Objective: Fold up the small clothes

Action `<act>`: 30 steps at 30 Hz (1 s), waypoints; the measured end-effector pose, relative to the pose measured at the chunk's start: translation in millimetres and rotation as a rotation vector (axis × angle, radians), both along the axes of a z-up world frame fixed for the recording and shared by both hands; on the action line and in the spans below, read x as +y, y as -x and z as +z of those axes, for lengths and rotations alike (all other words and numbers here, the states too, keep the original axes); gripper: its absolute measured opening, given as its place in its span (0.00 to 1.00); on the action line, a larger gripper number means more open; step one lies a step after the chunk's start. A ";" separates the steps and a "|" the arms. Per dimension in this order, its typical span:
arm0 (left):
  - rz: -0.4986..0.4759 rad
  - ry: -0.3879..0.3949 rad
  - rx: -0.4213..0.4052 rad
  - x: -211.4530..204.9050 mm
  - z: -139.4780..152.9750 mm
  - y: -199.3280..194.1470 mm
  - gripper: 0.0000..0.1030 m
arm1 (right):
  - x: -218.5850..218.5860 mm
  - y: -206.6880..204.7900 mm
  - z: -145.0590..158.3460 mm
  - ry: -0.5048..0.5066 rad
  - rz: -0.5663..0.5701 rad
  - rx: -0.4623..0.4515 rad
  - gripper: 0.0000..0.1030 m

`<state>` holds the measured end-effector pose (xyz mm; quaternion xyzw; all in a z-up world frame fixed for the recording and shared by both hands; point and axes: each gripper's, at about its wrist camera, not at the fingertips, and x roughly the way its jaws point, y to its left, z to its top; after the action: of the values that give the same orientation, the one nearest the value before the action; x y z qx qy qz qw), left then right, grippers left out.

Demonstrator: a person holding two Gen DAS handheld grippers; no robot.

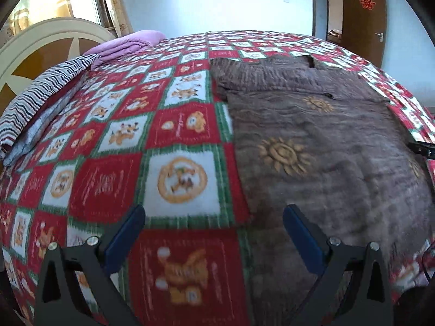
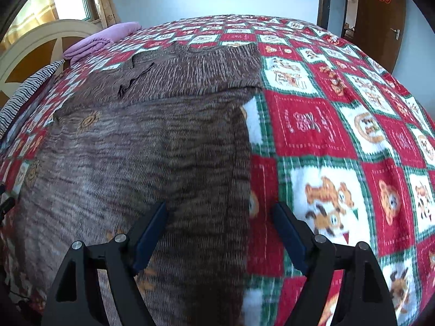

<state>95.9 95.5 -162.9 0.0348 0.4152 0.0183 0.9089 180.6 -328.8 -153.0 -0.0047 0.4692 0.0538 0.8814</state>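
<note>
A brown knitted garment with tan sun motifs lies flat on the checked bedspread; its far part is folded across. In the right wrist view the garment fills the left and middle. My left gripper is open and empty, above the garment's left edge, one finger over the bedspread and one over the knit. My right gripper is open and empty, above the garment's right edge. The tip of the right gripper shows at the right edge of the left wrist view.
A folded purple blanket and a striped pillow lie at the far left by the cream headboard. A window with curtains is behind it. A brown door stands at the back right. The bedspread stretches to the right.
</note>
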 end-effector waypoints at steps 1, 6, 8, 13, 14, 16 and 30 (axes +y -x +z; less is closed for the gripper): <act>-0.002 0.003 -0.002 -1.1 0.2 4.2 1.00 | -1.0 8.5 1.1 -0.002 0.004 0.010 0.79; -0.039 0.090 0.034 -3.6 -2.0 23.9 0.89 | -3.3 25.8 2.0 -0.013 0.012 0.032 0.79; -0.057 0.132 0.064 -4.3 -6.3 30.5 0.83 | -0.7 38.4 1.1 0.011 0.038 0.036 0.80; -0.072 0.217 0.141 -7.3 -24.5 46.3 0.66 | -3.4 62.0 -2.8 0.008 0.047 0.003 0.81; -0.071 0.211 0.127 -9.2 -25.3 51.0 0.66 | -3.7 65.3 -3.6 0.007 0.045 -0.009 0.82; -0.072 0.208 0.131 -11.9 -25.0 55.1 0.65 | -2.3 68.4 -5.1 0.013 0.045 -0.026 0.83; -0.108 0.294 0.155 -17.8 -24.7 63.5 0.38 | -0.2 71.7 -6.5 0.024 0.042 -0.041 0.85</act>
<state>32.4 77.6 -187.6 -0.0750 0.4798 -0.0942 0.8690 108.8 -329.0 -159.4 -0.0263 0.4513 0.0664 0.8895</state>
